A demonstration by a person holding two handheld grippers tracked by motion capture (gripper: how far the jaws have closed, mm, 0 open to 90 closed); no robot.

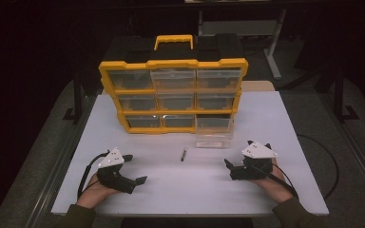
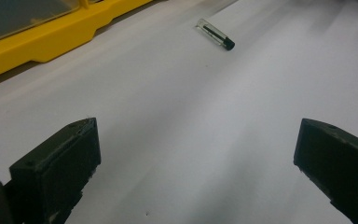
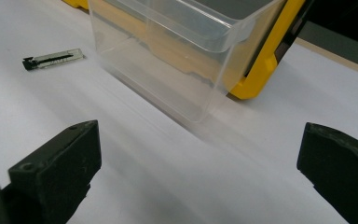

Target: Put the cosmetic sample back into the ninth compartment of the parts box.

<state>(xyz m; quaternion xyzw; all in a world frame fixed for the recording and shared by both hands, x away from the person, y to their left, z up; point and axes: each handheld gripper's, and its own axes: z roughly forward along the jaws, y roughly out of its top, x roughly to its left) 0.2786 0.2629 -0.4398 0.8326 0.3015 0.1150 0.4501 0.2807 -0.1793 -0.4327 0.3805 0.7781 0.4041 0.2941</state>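
A yellow and black organiser (image 1: 173, 88) with clear drawers stands at the back of the white table (image 1: 275, 123). Its bottom right drawer (image 1: 213, 131) (image 3: 177, 60) is pulled out, clear and with nothing visible inside. A small clear tube with a black cap (image 1: 184, 154) (image 2: 216, 35) (image 3: 52, 59) lies on the table in front of the organiser. My left gripper (image 1: 136, 169) (image 2: 196, 172) rests at the front left, open, nothing between its jaws. My right gripper (image 1: 228, 167) (image 3: 198, 177) rests at the front right, open, facing the pulled-out drawer.
The organiser's yellow base (image 2: 51, 39) lies ahead and to the left in the left gripper view. Cables (image 1: 330, 164) trail from the grippers over the table's sides. A table leg frame (image 1: 273, 52) stands on the dark floor behind.
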